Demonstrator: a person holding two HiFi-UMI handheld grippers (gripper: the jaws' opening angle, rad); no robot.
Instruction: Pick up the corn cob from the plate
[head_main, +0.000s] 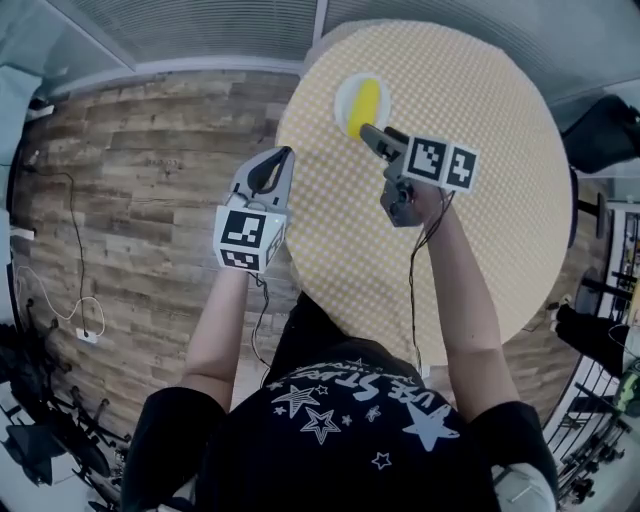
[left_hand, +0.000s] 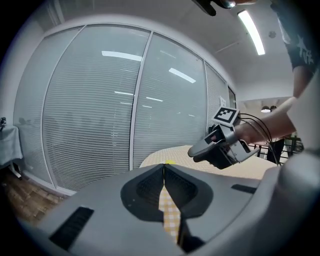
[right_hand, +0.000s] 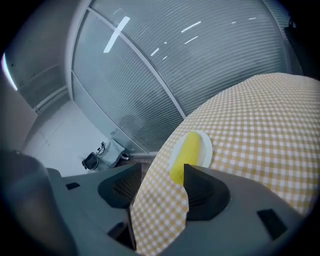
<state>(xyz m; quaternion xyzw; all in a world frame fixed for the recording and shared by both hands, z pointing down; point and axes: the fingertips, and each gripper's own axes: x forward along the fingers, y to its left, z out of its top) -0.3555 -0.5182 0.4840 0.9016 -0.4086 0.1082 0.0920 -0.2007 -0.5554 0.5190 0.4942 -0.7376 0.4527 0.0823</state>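
Right hand-held gripper (right_hand: 162, 171) gapes before the corn cob (right_hand: 185, 152) on its plate (right_hand: 206, 150) (left hand-held gripper (left_hand: 163, 167), closed, barely glimpses it).

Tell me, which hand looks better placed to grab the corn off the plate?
Right, I'd say. The right tongs are open and point at the corn on the plate, just short of it. The left tongs are shut, beside the table edge, farther from the corn.
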